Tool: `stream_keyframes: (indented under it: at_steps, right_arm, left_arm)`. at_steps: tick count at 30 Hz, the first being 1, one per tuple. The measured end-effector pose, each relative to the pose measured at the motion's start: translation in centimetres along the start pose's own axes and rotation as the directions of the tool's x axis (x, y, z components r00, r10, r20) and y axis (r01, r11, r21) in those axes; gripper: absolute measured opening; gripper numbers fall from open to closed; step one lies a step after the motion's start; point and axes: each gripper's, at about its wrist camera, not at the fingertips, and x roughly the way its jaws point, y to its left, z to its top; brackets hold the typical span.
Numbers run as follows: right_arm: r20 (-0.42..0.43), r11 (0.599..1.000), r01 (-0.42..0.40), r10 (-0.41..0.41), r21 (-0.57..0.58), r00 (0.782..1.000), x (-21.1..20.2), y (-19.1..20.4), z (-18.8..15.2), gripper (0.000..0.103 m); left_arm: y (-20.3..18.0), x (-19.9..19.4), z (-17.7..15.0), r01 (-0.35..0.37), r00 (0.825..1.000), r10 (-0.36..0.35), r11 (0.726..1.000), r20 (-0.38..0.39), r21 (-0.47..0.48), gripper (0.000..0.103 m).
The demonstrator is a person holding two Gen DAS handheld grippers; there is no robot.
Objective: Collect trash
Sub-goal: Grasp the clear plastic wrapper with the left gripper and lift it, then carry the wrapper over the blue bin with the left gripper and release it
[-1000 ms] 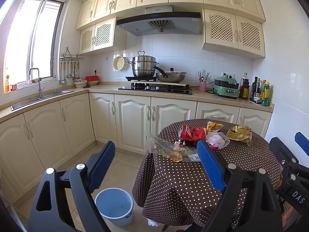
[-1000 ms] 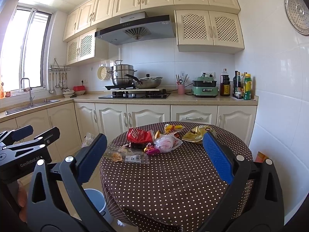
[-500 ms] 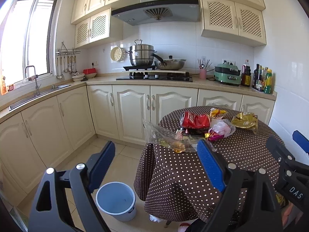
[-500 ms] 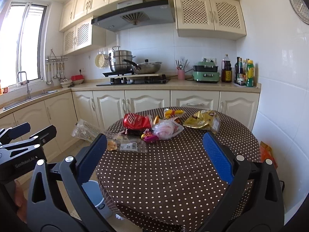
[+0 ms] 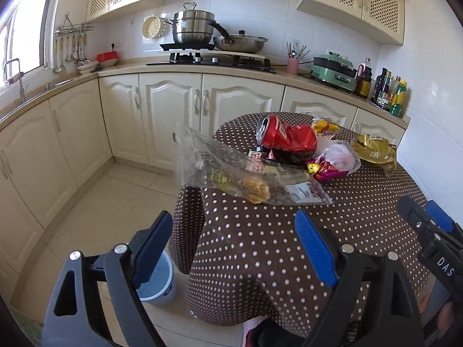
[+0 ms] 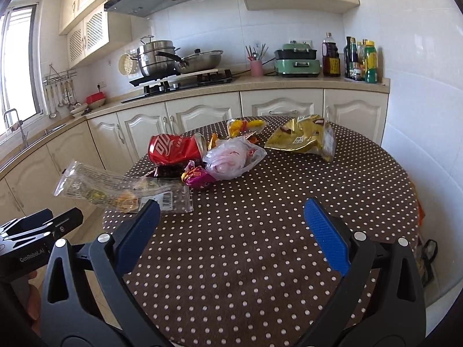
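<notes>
Looking along the left gripper (image 5: 231, 248), the table (image 5: 289, 245) and its litter filled far more of the frame than a second before, when the whole kitchen showed above it; the camera had come closer and tipped downward. Its jaws stood wide apart and held nothing. A clear plastic wrapper (image 5: 231, 170) overhung the near-left edge of the table, a crushed red can (image 5: 286, 137) lay behind it, and a pale blue bin (image 5: 162, 286) stood on the floor beside the tablecloth, partly behind the left finger.

From the right wrist, the right gripper (image 6: 231, 231) had likewise closed in over the dotted cloth, jaws spread wide and empty. The can (image 6: 173, 150), a thin white bag (image 6: 231, 159), a purple sweet wrapper (image 6: 198, 177) and a gold foil packet (image 6: 303, 140) lay clustered across the far half, larger than earlier but in the same arrangement.
</notes>
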Motion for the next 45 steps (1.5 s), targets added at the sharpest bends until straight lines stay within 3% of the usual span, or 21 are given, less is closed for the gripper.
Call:
stream_keyframes:
  at_steps: [4, 11, 13, 15, 17, 23, 26, 31, 34, 38, 43, 45]
  right_arm:
    - [-0.015, 1.0, -0.006, 0.006, 0.0, 1.0, 1.9, -0.1, 0.3, 0.097]
    - [-0.061, 1.0, -0.007, 0.006, -0.017, 0.998, 4.8, 0.5, 1.0, 0.097]
    - [-0.069, 1.0, -0.011, 0.01, -0.023, 0.998, 5.3, 0.7, 1.0, 0.097]
    - [-0.078, 0.999, -0.011, 0.009, -0.03, 0.997, 5.7, 1.2, 1.0, 0.097]
    - [-0.084, 0.999, -0.018, 0.015, -0.032, 0.996, 5.9, 1.5, 1.1, 0.097]
    - [-0.076, 0.999, -0.016, 0.013, -0.033, 0.997, 5.8, 2.3, 1.0, 0.097]
    - [-0.062, 0.999, -0.028, 0.026, -0.034, 0.998, 5.3, 2.9, 0.9, 0.097]
    - [-0.075, 0.996, -0.057, 0.052, -0.067, 0.996, 5.4, 5.0, 0.9, 0.097]
    - [-0.122, 0.988, -0.106, 0.092, -0.112, 0.988, 6.6, 7.3, 0.9, 0.097]
    - [-0.217, 0.966, -0.167, 0.123, -0.198, 0.968, 9.2, 11.4, 0.5, 0.097]
    - [-0.343, 0.95, -0.193, 0.101, -0.245, 0.934, 13.0, 14.4, 0.2, 0.097]
    - [-0.375, 0.945, -0.185, 0.074, -0.271, 0.924, 13.8, 15.1, 0.1, 0.088]
  left_arm:
    - [0.4, 2.8, 1.1, 0.054, 0.998, -0.056, 0.997, -0.03, -0.061, 0.085]
    - [1.3, 6.9, 2.8, 0.085, 0.995, -0.093, 0.985, -0.046, -0.151, 0.084]
    - [1.4, 7.5, 2.9, 0.108, 0.991, -0.119, 0.979, -0.057, -0.173, 0.073]
    - [1.5, 8.2, 2.8, 0.148, 0.983, -0.166, 0.969, -0.08, -0.198, 0.031]
    - [1.7, 8.5, 2.5, 0.197, 0.97, -0.222, 0.955, -0.094, -0.223, 0.017]
    - [2.5, 5.6, 1.4, 0.333, 0.939, -0.344, 0.912, -0.007, -0.24, 0.008]
    - [3.3, 3.2, 1.1, 0.36, 0.932, -0.357, 0.901, 0.057, -0.241, 0.008]
    - [6.0, 0.0, 0.6, 0.312, 0.949, -0.285, 0.911, 0.135, -0.27, 0.008]
    - [8.5, -1.9, 0.1, 0.218, 0.97, -0.17, 0.927, 0.176, -0.306, 0.008]
    - [11.2, -3.9, -0.1, 0.127, 0.976, -0.056, 0.93, 0.209, -0.345, 0.008]
    - [14.3, -3.7, -0.3, -0.004, 0.981, 0.078, 0.925, 0.179, -0.38, 0.008]
    - [15.5, -2.9, -0.3, -0.037, 0.983, 0.104, 0.918, 0.15, -0.395, 0.008]
